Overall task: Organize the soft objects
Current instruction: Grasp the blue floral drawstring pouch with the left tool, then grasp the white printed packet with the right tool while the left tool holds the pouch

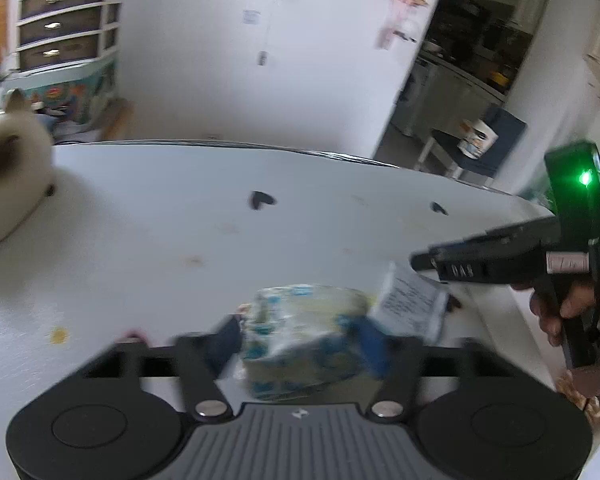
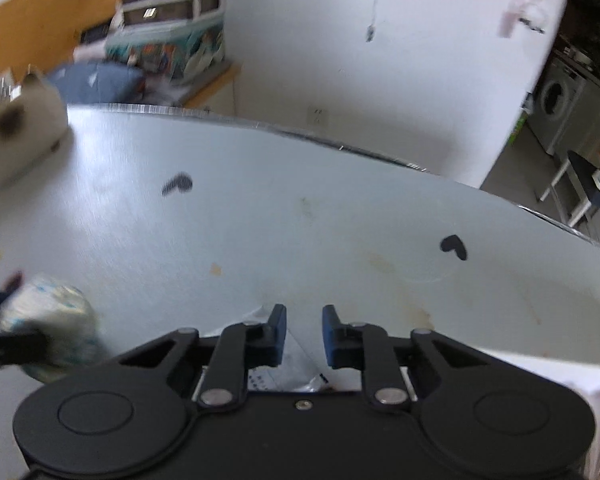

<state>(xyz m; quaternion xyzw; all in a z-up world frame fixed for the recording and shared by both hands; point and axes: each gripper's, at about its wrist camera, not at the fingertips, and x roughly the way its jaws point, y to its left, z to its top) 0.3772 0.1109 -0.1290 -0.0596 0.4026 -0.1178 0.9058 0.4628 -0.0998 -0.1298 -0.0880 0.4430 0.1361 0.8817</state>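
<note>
We had the left gripper (image 1: 300, 340) clamped on the soft pack (image 1: 300, 336) lower centre, right gripper (image 2: 304, 336) narrow over a white wrapper (image 2: 296, 364), plush cat (image 1: 8, 172) upper left untouched, sorting barely begun.

Little can be read. In the left wrist view, the black body of the right gripper (image 1: 414, 261) carries pale raised letters that look like "DAS" (motion blur leaves the middle letter unsure), and a pinkish sticker (image 1: 567, 262) further back on it bears handwritten marks too smeared to make out. A white printed sheet (image 1: 410, 300) lying on the worktop (image 1: 180, 240) shows lines of small dark print, none legible. The grey housing at the bottom edge has a small pale logo mark (image 1: 300, 413), no letters. Nothing legible shows in the right wrist view
</note>
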